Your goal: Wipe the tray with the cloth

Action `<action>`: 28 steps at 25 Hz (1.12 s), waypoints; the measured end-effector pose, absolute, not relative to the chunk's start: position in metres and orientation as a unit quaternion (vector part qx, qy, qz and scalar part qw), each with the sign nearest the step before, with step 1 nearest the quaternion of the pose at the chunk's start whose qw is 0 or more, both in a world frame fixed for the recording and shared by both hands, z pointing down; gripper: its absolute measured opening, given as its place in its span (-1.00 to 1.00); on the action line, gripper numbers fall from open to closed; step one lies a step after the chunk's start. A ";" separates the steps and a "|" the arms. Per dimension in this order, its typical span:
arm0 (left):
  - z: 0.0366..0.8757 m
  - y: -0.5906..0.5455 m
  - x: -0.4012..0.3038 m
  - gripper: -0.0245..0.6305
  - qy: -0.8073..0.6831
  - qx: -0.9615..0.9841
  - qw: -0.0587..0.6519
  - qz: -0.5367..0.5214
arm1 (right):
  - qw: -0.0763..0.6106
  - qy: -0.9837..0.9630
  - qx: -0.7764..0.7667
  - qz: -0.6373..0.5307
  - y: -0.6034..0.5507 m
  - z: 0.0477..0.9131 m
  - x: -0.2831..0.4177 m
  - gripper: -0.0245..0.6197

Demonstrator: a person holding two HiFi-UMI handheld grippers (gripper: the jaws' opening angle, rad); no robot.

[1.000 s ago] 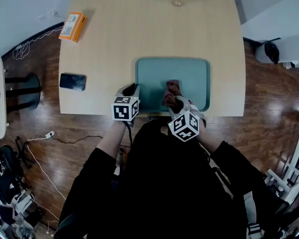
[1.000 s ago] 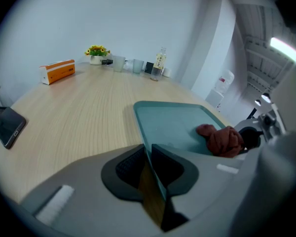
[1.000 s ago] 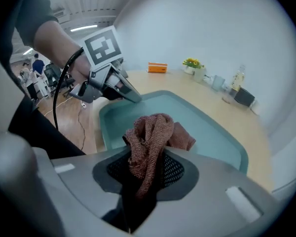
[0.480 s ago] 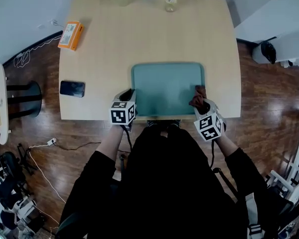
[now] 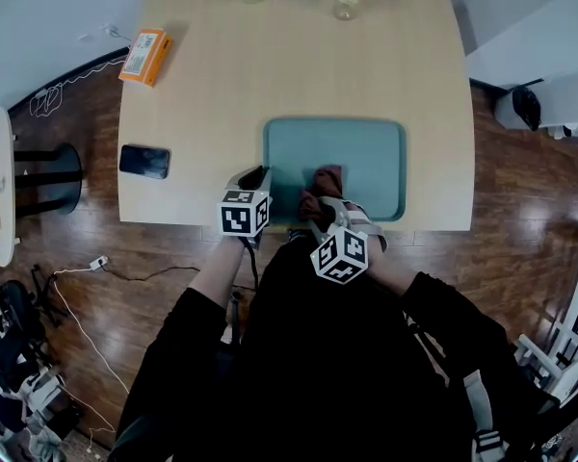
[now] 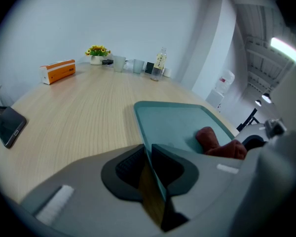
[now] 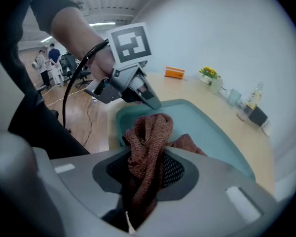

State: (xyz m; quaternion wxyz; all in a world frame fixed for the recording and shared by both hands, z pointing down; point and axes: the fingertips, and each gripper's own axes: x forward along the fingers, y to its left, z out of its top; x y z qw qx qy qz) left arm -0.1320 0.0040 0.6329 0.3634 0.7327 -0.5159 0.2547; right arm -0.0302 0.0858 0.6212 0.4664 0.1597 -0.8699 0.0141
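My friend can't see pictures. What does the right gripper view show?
The right gripper pinches a reddish-brown cloth in its jaws, over a teal tray. Beyond it, the left gripper, with its marker cube, clamps the tray's edge on a pale wooden table.

Left gripper (image 5: 253, 175) clamped on tray (image 5: 371, 157) rim; right gripper (image 5: 320, 210) pinching cloth (image 5: 326, 178); forearms angled inward.

Light wooden table (image 5: 289, 75) stands on dark plank floor (image 5: 67, 296), white wall (image 6: 138, 19) behind the table, black stool (image 5: 58, 162) left of the table.
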 end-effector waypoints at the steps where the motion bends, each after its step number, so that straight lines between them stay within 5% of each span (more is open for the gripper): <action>1: 0.633 0.004 -0.132 -0.84 -0.516 0.733 0.364 0.255 | 0.462 -0.875 0.146 0.011 0.089 0.621 -0.047 -0.58; 7: 0.634 0.004 -0.132 -0.84 -0.515 0.733 0.364 0.255 | 0.439 -0.892 0.107 0.029 0.106 0.618 -0.121 -0.59; 15: 0.636 0.005 -0.135 -0.84 -0.520 0.733 0.353 0.259 | 0.436 -0.890 0.118 0.058 0.098 0.622 -0.099 -0.59; 28: 0.634 0.004 -0.132 -0.85 -0.515 0.732 0.366 0.254 | 0.467 -0.882 0.045 -0.050 0.044 0.628 -0.105 -0.58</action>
